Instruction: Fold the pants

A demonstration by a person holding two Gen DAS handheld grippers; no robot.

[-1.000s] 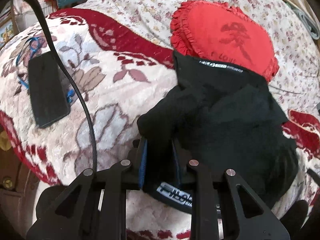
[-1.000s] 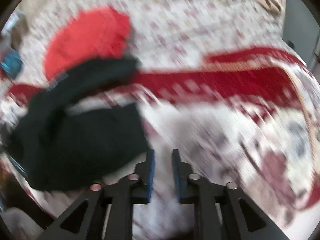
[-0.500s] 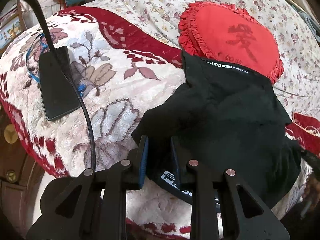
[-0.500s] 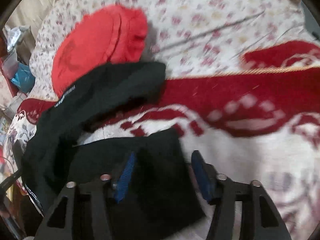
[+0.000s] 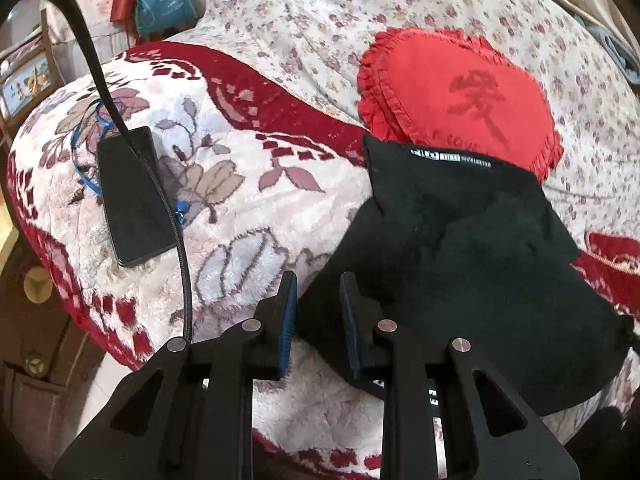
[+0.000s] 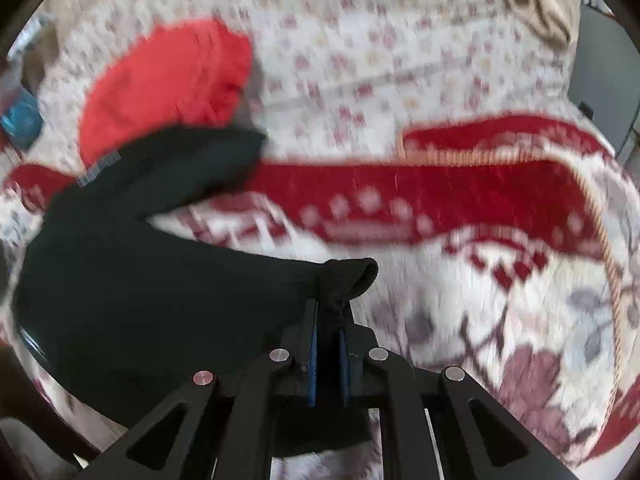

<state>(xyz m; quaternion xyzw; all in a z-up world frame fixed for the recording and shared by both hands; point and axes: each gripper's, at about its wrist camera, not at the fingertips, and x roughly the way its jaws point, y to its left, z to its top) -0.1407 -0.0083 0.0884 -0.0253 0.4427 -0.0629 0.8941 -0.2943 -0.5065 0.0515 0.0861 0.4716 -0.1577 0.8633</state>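
On plush floral blanket (image 5: 248, 216), both grippers pinch soft black pants (image 5: 472, 264).

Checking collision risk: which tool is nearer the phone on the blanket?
Left. The left tool sits just right of the phone, gripping the black pants. The right tool holds the pants' far side; no phone in its view.

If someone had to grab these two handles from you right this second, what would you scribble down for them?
Left claw: closed on a corner of the black pants.
Right claw: shut on another bunched edge of the pants.
Pants lie spread on the floral blanket, their far end resting against the red heart pillow. A phone sits off to the left.
Done: both corners gripped.
Left: carry the gripped edge over to make the fold, then flatten. The right view is blurred, so check the grip.
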